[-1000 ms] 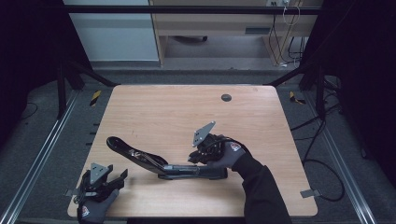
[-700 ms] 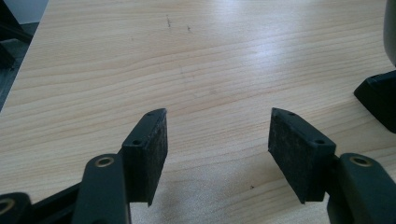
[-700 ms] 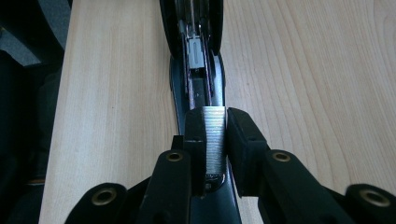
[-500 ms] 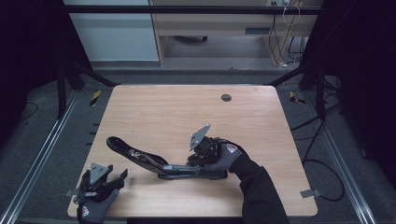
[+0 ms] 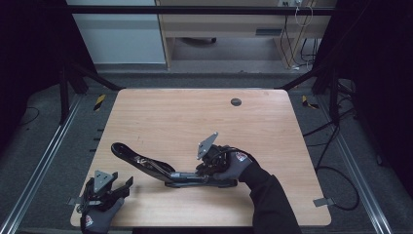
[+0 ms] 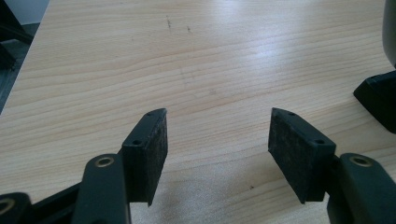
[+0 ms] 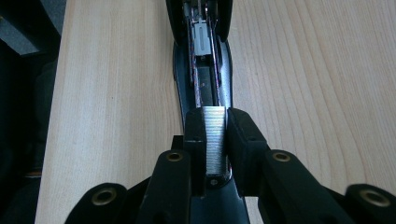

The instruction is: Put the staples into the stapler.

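The open stapler (image 5: 156, 168) lies on the surface (image 5: 195, 117) near its near edge, its lid swung out toward the left. The right claw (image 7: 215, 140) is clenched on a strip of staples (image 7: 215, 140) directly above the stapler's channel. The left claw (image 6: 217, 149) is released, at the near-left corner.

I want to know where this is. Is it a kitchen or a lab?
Probably a lab or workshop: a bare wooden table framed by metal rails, with loose cables on grey floor.
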`<state>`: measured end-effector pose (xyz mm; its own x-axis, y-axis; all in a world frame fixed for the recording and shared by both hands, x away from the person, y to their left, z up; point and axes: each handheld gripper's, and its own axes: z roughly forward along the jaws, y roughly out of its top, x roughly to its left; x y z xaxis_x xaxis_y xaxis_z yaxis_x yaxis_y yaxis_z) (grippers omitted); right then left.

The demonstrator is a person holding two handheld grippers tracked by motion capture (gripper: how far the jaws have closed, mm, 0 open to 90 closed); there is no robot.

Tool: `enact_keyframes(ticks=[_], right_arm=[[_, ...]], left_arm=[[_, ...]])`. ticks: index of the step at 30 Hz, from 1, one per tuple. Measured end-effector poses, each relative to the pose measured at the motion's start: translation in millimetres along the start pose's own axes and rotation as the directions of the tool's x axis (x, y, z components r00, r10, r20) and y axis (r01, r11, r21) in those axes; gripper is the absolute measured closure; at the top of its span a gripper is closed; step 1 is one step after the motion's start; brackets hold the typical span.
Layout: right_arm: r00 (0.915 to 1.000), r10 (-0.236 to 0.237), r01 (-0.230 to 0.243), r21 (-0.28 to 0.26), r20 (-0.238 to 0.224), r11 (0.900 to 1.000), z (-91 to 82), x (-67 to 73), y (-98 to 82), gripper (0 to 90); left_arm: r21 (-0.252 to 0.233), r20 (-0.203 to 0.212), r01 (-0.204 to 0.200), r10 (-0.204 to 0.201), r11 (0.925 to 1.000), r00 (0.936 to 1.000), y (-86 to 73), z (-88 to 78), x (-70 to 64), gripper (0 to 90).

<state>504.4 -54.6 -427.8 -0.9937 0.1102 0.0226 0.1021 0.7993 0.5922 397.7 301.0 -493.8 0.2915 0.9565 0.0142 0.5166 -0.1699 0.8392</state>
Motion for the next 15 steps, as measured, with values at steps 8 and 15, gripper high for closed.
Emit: enact_keyframes(ticks=[8,15], right_arm=[[1.0000,-0.004,0.004,0.011,-0.005,1.000,3.2,-0.5,0.1,78.3],[1.0000,-0.005,0.005,0.015,-0.008,1.000,4.6,-0.6,0.0,78.3]], left_arm=[[0.000,-0.001,0.000,0.000,1.0000,1.0000,0.0,-0.1,0.1,37.1],[0.000,-0.001,-0.001,0.001,1.0000,1.0000,0.0,0.1,-0.1,37.1]])
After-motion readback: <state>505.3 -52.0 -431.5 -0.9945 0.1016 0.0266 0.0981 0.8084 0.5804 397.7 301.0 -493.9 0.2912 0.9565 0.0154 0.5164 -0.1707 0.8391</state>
